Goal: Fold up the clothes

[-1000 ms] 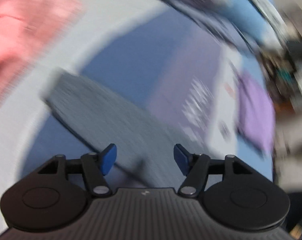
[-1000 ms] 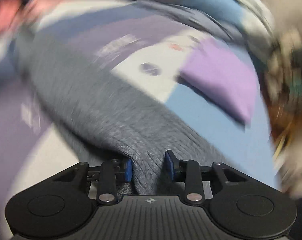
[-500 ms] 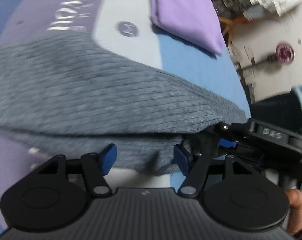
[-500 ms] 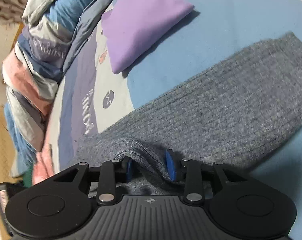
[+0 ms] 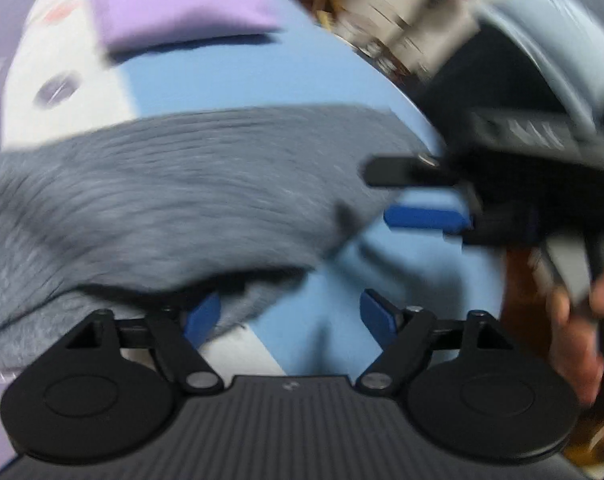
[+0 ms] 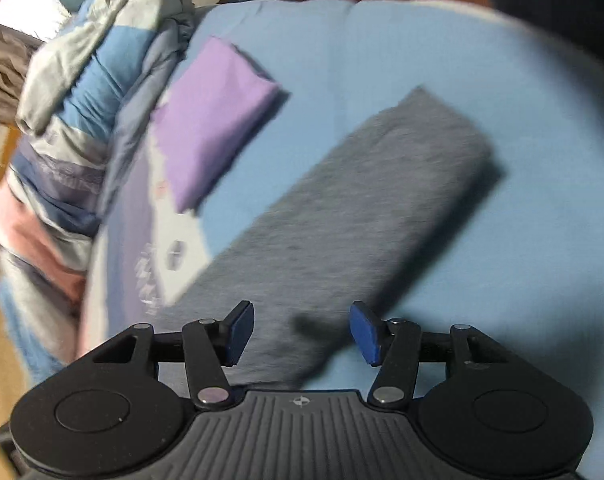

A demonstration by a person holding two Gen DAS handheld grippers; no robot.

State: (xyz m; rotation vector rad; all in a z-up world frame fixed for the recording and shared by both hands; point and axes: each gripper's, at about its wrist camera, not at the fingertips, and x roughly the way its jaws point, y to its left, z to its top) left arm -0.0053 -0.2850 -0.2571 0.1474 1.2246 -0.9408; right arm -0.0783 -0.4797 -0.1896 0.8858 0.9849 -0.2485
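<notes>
A grey ribbed knit garment (image 6: 341,216) lies folded into a long strip on the light blue bed sheet (image 6: 481,92). My right gripper (image 6: 302,330) hovers over its near end with jaws opening; the cloth lies below the pads, not pinched. In the left wrist view the same grey garment (image 5: 162,200) fills the left and middle. My left gripper (image 5: 290,316) has its jaws opening wide, and a fold of the knit drapes by the left pad (image 5: 204,314) without being clamped. The right gripper (image 5: 441,196) shows there at the right, open, beside the garment's end.
A folded purple cloth (image 6: 214,120) lies on the sheet beyond the grey garment. A bundled blue, grey and pink quilt (image 6: 86,100) is piled along the left. A person's hand (image 5: 573,312) holds the right gripper. Blurred room clutter lies past the bed edge (image 5: 401,40).
Both grippers have let go of the grey garment and spread their jaws. The right gripper has drawn back, so the folded strip now lies flat on the sheet. The views rolled.
</notes>
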